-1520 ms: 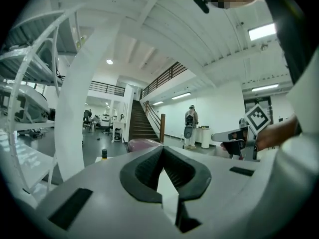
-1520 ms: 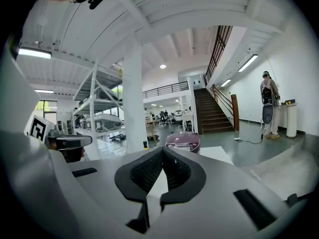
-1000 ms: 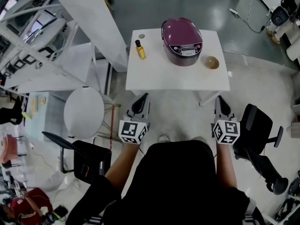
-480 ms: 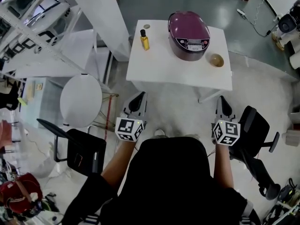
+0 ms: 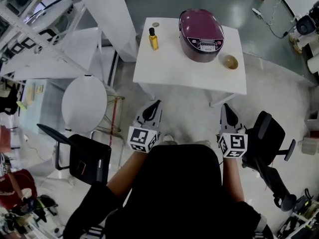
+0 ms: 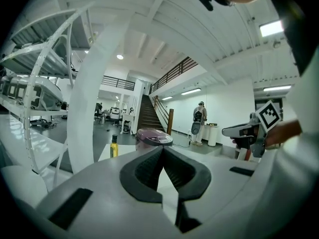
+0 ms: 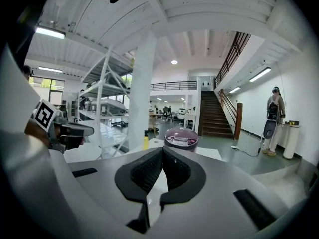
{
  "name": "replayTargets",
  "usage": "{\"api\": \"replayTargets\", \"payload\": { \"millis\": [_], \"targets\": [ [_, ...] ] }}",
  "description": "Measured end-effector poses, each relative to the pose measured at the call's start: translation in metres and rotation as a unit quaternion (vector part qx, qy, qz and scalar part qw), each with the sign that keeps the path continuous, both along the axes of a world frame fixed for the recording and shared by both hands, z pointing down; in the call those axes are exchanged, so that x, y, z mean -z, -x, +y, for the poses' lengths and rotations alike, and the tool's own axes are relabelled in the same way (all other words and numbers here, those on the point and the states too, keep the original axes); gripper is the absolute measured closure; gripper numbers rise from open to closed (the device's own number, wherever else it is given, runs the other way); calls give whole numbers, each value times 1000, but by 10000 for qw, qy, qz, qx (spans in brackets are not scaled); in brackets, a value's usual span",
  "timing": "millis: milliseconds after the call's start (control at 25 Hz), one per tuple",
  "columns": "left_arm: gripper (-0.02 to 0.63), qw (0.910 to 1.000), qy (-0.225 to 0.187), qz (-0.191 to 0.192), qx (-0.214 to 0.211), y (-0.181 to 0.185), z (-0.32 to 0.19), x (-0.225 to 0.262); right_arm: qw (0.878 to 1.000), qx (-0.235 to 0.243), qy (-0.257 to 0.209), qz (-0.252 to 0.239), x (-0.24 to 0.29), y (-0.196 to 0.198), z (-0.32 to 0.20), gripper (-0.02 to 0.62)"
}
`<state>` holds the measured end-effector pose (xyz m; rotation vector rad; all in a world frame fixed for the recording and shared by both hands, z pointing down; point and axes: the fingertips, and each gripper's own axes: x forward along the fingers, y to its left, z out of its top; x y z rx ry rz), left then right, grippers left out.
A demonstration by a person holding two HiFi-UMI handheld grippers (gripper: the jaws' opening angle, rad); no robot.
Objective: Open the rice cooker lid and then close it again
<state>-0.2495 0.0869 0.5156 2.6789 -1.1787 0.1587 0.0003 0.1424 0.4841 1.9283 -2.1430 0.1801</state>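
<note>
1. White table point(image 5: 169, 71) on open workshop floor; purple rice cooker point(image 5: 202, 48) at far-middle, lid point(image 5: 198, 23) down, between oil bottle point(image 5: 153, 39) and bowl point(image 5: 229, 62).
2. Left gripper point(image 5: 152, 108), right gripper point(image 5: 227, 112): both clenched on nothing, well short of table.
3. Risk: shoving cooker toward bowl if pressing lid off-centre with shut jaws; clipping bottle on wide left approach.

Grey floor point(image 5: 279, 91), white shelving point(image 5: 45, 39)

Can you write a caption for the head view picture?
A person faces a white table bearing a closed purple rice cooker, left gripper and right gripper both shut, empty.
</note>
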Motion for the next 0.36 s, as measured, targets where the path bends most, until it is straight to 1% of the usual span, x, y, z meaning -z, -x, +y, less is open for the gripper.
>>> {"api": "replayTargets", "payload": {
  "millis": [160, 360],
  "targets": [
    [603, 9999, -47, 14, -91, -9, 6, 0, 9999, 60, 68, -64, -5, 3, -1, 596],
    [603, 9992, -48, 70, -383, -22, 14, -3, 9999, 108, 47, -106, -6, 5, -3, 597]
  ]
}}
